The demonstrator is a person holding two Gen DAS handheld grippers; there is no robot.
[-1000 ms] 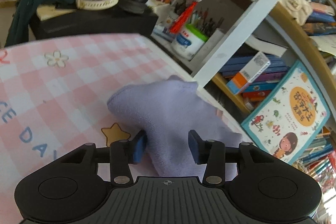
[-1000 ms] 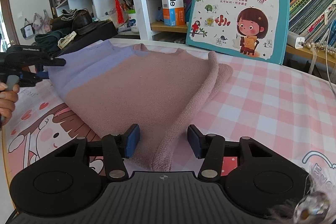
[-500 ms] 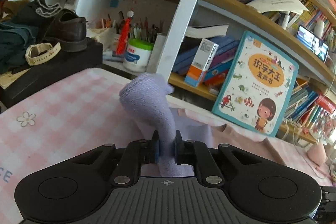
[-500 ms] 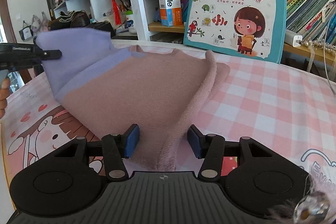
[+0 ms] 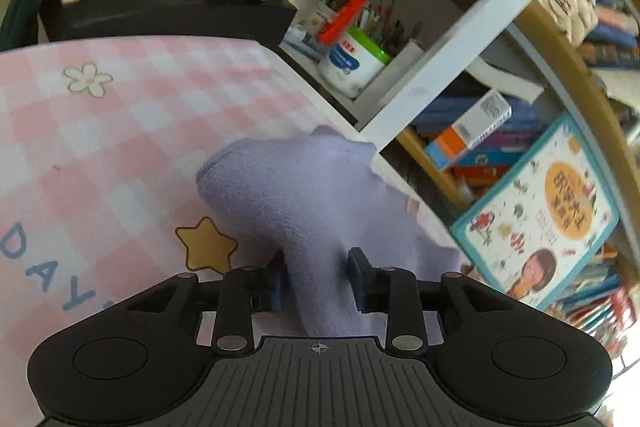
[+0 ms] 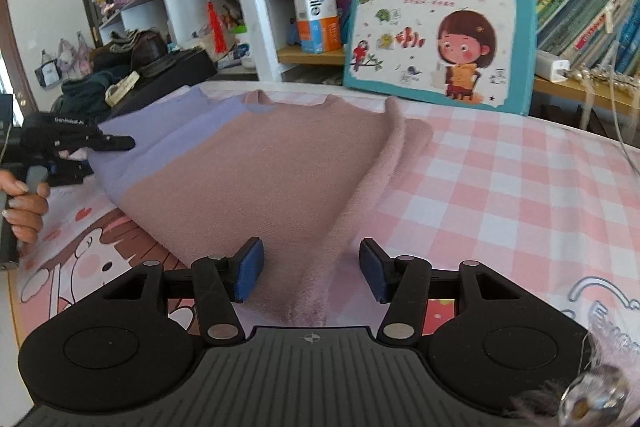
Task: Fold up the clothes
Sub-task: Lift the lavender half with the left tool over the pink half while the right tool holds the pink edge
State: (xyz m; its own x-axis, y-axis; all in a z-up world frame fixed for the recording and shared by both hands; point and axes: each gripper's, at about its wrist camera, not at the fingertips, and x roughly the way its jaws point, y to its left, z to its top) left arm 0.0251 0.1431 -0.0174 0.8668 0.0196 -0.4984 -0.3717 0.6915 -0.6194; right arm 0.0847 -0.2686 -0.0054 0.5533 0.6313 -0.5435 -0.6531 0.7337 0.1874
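Sweater (image 6: pixel 256 179), pink with a lilac sleeve (image 5: pixel 304 195), lies flat on the checked bench (image 6: pixel 500 195), its long axis running from the right claw (image 6: pixel 311 275) away toward the bookshelf (image 6: pixel 280 7), neckline pointing at the shelf. The right claw stands apart, its pads astride the hem without pressing it. The left claw (image 5: pixel 316 281) has just been opening; the sleeve lies between its pads, the right pad clear of the cloth. A hand (image 6: pixel 22 203) holds the left claw's grip.
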